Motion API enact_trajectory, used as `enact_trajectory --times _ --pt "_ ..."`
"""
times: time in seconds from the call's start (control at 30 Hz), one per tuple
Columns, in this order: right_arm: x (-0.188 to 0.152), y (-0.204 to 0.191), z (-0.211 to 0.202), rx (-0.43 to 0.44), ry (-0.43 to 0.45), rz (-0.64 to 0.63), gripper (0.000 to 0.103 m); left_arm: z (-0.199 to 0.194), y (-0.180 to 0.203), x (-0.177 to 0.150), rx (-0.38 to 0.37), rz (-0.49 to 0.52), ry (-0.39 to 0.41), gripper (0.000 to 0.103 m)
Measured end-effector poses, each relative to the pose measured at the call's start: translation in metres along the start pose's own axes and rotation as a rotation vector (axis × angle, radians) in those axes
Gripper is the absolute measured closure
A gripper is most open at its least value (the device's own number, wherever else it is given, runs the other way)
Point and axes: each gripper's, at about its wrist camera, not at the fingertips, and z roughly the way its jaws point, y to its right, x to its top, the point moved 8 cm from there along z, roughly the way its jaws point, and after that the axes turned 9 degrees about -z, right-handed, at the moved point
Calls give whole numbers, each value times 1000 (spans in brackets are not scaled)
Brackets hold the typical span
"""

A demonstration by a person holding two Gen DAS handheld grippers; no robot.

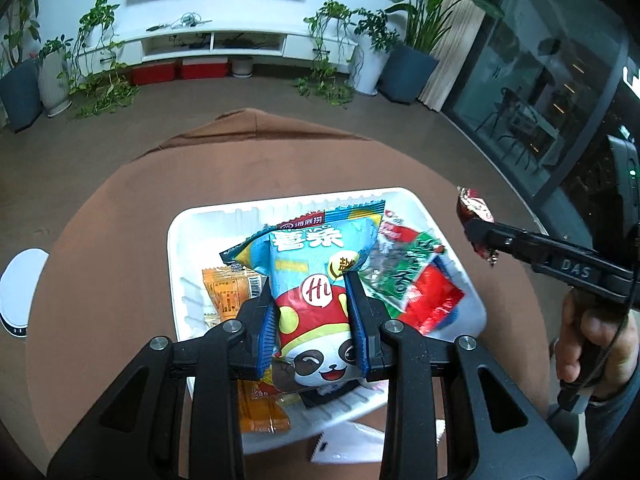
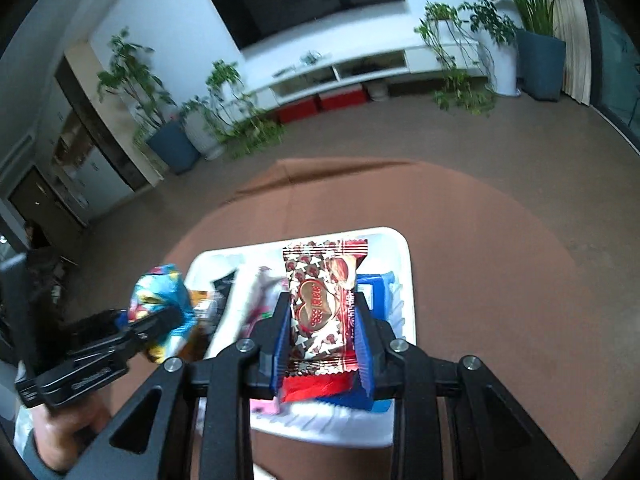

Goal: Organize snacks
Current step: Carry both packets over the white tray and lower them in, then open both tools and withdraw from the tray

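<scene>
My left gripper [image 1: 310,280] is shut on a blue panda snack bag [image 1: 316,280] and holds it above a white tray [image 1: 192,220] on a round brown table. The tray holds an orange packet [image 1: 224,292], a red and green packet [image 1: 416,284] and more snacks. My right gripper [image 2: 322,300] is shut on a brown and red chocolate snack packet [image 2: 320,300] over the tray's right side [image 2: 404,248]. In the left wrist view the right gripper [image 1: 476,236] is right of the tray. In the right wrist view the left gripper [image 2: 168,320] with the blue bag [image 2: 160,292] is at the left.
A white torn wrapper [image 1: 348,444] lies on the table in front of the tray. A white round object [image 1: 18,292] sits at the table's left edge. A blue box [image 2: 376,288] and a pink packet [image 2: 260,292] lie in the tray. Plants and a TV cabinet stand far behind.
</scene>
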Motion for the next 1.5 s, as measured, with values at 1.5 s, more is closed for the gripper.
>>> enact_trajectory --times 1.5 --pt "-28 -9 51 -113 -41 -184 66 100 -20 -8 71 -13 -20 46"
